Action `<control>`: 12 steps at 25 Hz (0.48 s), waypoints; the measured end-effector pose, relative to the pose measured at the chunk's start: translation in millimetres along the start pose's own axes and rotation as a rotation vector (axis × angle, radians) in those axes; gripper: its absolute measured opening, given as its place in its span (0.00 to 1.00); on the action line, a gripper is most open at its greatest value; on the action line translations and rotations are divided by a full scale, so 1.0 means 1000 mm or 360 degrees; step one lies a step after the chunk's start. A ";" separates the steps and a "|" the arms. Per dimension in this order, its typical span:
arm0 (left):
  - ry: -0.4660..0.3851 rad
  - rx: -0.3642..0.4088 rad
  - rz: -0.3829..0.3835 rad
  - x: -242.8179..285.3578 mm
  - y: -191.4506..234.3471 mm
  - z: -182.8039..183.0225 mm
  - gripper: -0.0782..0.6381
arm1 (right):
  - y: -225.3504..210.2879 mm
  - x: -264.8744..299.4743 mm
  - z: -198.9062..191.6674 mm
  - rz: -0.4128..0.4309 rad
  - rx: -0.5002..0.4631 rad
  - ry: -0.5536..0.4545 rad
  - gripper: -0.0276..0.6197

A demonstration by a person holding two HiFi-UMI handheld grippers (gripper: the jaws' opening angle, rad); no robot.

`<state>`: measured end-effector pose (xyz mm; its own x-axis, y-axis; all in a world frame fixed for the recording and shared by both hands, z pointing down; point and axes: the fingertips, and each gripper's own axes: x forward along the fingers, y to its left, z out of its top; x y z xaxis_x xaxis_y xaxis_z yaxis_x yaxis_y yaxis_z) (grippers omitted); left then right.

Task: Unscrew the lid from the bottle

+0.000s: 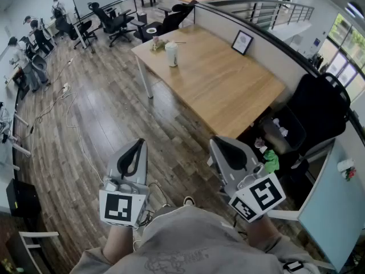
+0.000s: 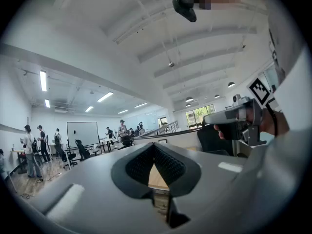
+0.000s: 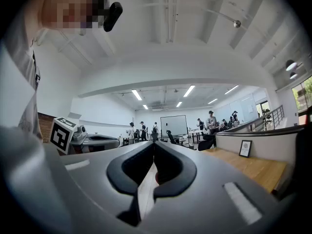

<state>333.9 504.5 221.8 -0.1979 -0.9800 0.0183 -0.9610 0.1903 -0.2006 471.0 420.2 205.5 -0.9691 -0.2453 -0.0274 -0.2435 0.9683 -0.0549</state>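
Well, my left gripper (image 2: pixel 155 147) has its jaws pressed fully together, the black pads (image 2: pixel 139 167) meeting at the tip with nothing caught between them. My right gripper (image 3: pixel 153 145) is the same: jaws closed tight and empty. I hold both level in front of my body, side by side but apart, over the wooden floor (image 1: pixel 102 124) and short of the table (image 1: pixel 228 90). The bottle (image 1: pixel 171 54) stands upright on the far end of that table, well away from both grippers, with its lid on; some small items I cannot make out sit just beside it. A framed picture (image 1: pixel 242 41) leans against the partition at the table's back edge. Beyond are office chairs (image 1: pixel 114 19), and several people (image 1: pixel 28 56) stand off to the left.
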 end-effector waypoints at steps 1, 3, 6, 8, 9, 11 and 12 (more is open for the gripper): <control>0.0020 -0.0004 -0.0011 0.001 -0.005 0.000 0.11 | -0.004 -0.003 0.001 -0.0004 0.0001 0.0000 0.06; 0.0045 -0.0007 -0.0028 0.005 -0.013 0.000 0.11 | -0.012 -0.007 0.002 -0.0013 0.0001 -0.0001 0.06; 0.0037 0.0012 -0.0038 0.014 -0.017 0.001 0.11 | -0.021 -0.008 0.001 -0.0021 0.0002 -0.0003 0.06; 0.0008 0.0047 -0.0039 0.020 -0.016 0.003 0.11 | -0.025 -0.006 -0.001 -0.0024 0.0003 -0.0005 0.06; 0.0014 0.0051 -0.0044 0.021 -0.016 0.001 0.11 | -0.027 -0.005 -0.003 -0.0023 0.0003 -0.0003 0.06; 0.0050 0.0027 -0.0058 0.023 -0.018 -0.002 0.11 | -0.029 -0.004 -0.006 -0.0016 0.0005 0.0000 0.06; 0.0051 0.0015 -0.0053 0.023 -0.018 -0.002 0.11 | -0.029 -0.003 -0.007 -0.0008 0.0007 -0.0004 0.06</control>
<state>346.2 478.5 228.0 -0.1723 -0.9834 0.0564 -0.9652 0.1571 -0.2088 481.0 393.0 213.9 -0.9676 -0.2505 -0.0299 -0.2485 0.9668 -0.0597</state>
